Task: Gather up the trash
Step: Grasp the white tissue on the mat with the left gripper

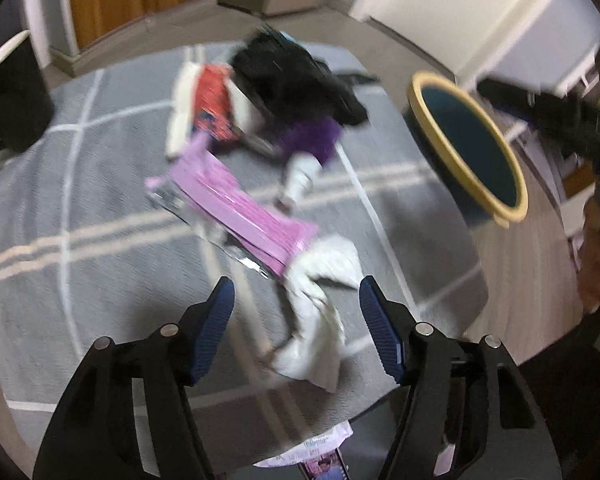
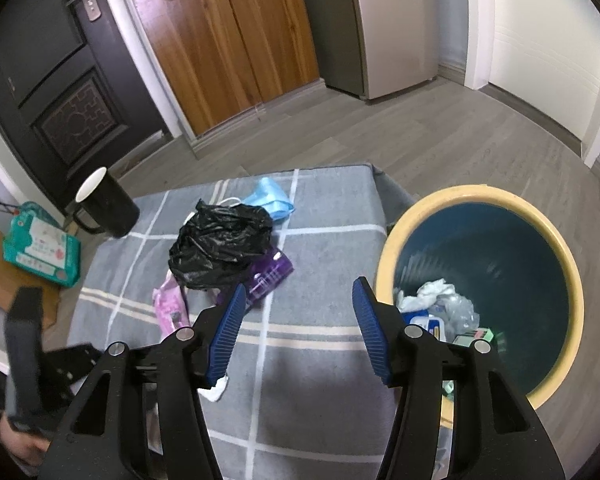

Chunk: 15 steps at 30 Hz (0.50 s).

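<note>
The left tongs (image 1: 296, 304), released, are hanging right above a crumpled white tissue (image 1: 316, 312) lying lengthwise between their pads, while the right tongs (image 2: 298, 312) are gaping empty beside the bin (image 2: 572, 280).

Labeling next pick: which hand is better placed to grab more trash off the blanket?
Left. Its gripper is open over the crumpled white tissue, which lies between its fingers. The right gripper is open over bare blanket beside the bin, trash farther ahead.

Grey plank floor (image 2: 440, 140), wooden cupboard doors (image 2: 228, 40), dark entrance door (image 2: 48, 72), white walls (image 2: 540, 40).
</note>
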Tool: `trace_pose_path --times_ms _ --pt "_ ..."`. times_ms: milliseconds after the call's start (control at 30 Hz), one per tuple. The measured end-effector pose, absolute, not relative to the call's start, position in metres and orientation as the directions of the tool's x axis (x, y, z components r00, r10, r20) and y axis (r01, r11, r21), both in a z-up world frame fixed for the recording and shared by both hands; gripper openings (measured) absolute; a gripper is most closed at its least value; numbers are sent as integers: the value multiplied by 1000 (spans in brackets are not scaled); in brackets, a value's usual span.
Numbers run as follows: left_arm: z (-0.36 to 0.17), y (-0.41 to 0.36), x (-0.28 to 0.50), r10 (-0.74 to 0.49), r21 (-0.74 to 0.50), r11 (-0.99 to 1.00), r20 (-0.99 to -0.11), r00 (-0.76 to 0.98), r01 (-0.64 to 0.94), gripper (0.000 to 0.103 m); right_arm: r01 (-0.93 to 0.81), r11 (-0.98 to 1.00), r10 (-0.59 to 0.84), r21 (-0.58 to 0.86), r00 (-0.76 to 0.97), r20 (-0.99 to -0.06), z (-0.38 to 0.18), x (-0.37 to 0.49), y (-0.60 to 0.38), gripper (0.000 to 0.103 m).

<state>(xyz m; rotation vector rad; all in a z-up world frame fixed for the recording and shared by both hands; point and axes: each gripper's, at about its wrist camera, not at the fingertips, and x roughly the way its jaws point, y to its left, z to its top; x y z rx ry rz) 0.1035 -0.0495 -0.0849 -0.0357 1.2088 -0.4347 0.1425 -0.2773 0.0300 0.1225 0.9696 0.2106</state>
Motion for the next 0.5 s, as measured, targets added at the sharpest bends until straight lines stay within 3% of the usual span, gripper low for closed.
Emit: trace_pose_path --times_ms 100,200,233,267,333,500 --pt "-98 -63 99 -329 -236 911 -911 250 338 54 -122 972 233 199 545 -806 30 141 -277 57" --pt "-105 -72 94 -298 -190 906 -920 253 378 34 -125 972 235 199 545 -805 30 141 -276 57" --pt "-105 -73 93 -301 -192 900 -923 240 390 20 -127 972 236 200 544 -805 30 141 -275 58" --pt "-105 -72 92 -313 -208 896 -922 228 392 15 -128 971 237 200 544 -805 30 141 -274 58" --pt "-101 -70 91 -322 -213 892 -918 231 399 10 -133 970 241 201 541 -805 29 142 -271 58" --pt "-83 -56 89 -364 -249 883 -899 244 399 9 -148 967 254 206 537 -804 29 145 -261 58"
